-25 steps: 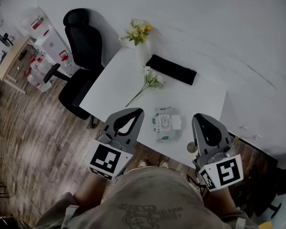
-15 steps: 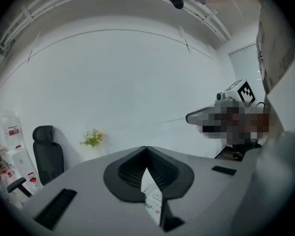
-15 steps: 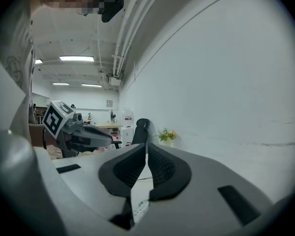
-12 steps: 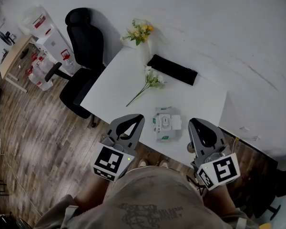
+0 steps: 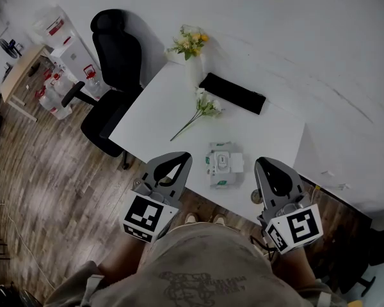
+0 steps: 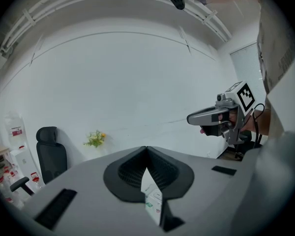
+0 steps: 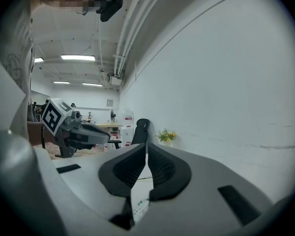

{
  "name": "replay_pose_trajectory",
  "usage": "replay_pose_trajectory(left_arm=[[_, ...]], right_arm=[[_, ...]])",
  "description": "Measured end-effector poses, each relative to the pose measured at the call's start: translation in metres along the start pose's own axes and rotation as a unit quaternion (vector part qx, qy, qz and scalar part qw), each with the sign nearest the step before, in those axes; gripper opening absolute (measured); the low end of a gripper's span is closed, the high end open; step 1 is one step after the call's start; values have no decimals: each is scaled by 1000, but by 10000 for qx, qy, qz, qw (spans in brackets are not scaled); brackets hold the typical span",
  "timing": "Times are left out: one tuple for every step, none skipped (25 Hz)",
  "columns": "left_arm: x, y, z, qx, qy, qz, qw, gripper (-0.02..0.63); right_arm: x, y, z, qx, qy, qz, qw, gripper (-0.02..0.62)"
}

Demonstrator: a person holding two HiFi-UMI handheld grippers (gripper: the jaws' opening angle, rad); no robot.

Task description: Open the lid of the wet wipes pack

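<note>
Grey, pinched shut, nothing gripped: left tongs [image 6: 146,148] low left in the head view, right tongs [image 7: 146,144] low right. Between them, mid-frame by the near edge of the table [image 5: 155,116]: pack [image 5: 223,166], lying flat. Lid [image 5: 222,162] too small to read as down or up. Look closer before reaching; for a closed lid, hold the pack steady with one, hook the flap's free lip, lift gently.

left gripper [image 6: 146,148] jaws together | wet wipes pack [image 6: 151,193] seen through gap | right gripper [image 6: 192,117] at view's right
</note>
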State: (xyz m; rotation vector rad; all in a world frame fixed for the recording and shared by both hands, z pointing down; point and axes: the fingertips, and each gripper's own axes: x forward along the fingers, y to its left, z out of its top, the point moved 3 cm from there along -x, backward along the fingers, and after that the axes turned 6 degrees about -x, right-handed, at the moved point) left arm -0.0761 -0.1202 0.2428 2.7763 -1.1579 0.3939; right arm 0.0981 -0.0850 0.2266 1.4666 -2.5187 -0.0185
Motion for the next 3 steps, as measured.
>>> replay_pose_trajectory(left_arm=[[-1,0,0,-2,-1,7,10000,17],[-2,0,0,-3,-3,13,10000,17],[-2,0,1,-5,-6,19,10000,17]], right_arm=[[-1,0,0,-3,3,-7,10000,40],[-1,0,0,-5,5,-15,10000,40],[-2,0,0,-7,8,-23,10000,40]])
